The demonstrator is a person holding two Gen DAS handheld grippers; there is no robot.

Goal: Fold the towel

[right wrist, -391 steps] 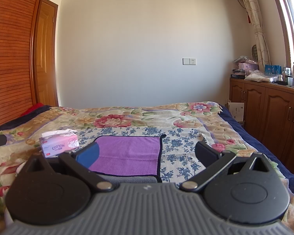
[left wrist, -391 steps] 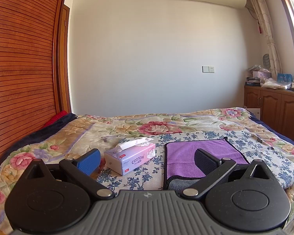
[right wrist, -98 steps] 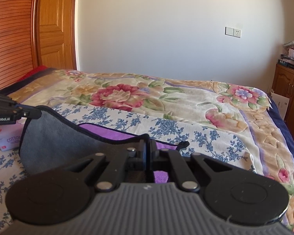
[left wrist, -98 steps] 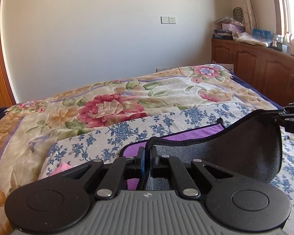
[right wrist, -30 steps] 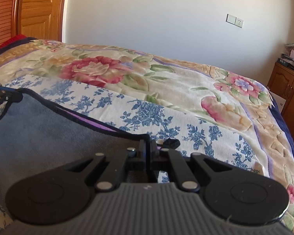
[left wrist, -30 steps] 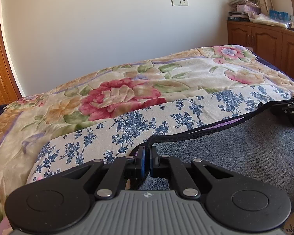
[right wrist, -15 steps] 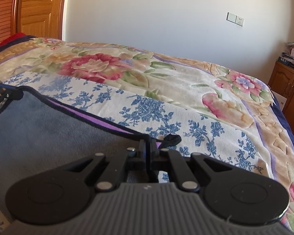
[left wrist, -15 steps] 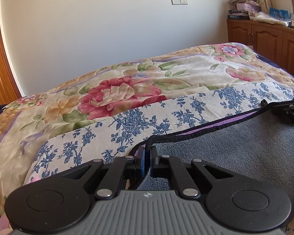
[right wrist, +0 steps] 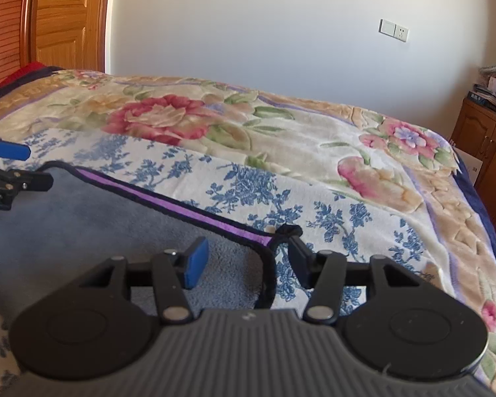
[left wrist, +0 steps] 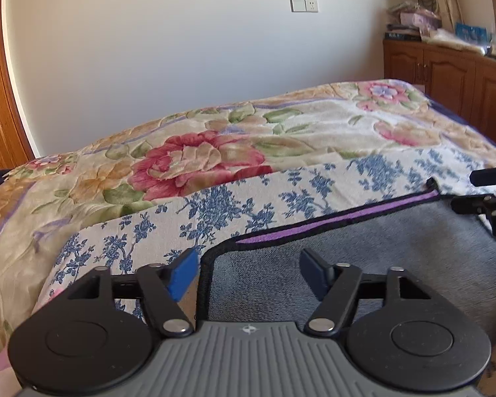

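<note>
The towel [left wrist: 363, 264] lies folded in half on the bed, grey side up, with a thin purple strip of the lower layer along its far edge; it also shows in the right wrist view [right wrist: 82, 231]. My left gripper [left wrist: 248, 273] is open over the towel's far left corner, which lies loose between the fingers. My right gripper [right wrist: 246, 261] is open over the far right corner, beside the towel's black hanging loop [right wrist: 289, 231]. Each gripper shows at the edge of the other's view, the right gripper [left wrist: 489, 198] and the left gripper [right wrist: 13, 168].
The towel rests on a blue-flowered white cloth [left wrist: 248, 198] spread over a floral quilt [right wrist: 281, 125] on the bed. A wooden cabinet [left wrist: 446, 76] stands at the right, a wooden door [right wrist: 66, 16] at the left. A white wall is behind.
Both grippers have opened and let go of the towel's corners. The folded-over grey layer now lies flat on the bed, just short of the purple far edge.
</note>
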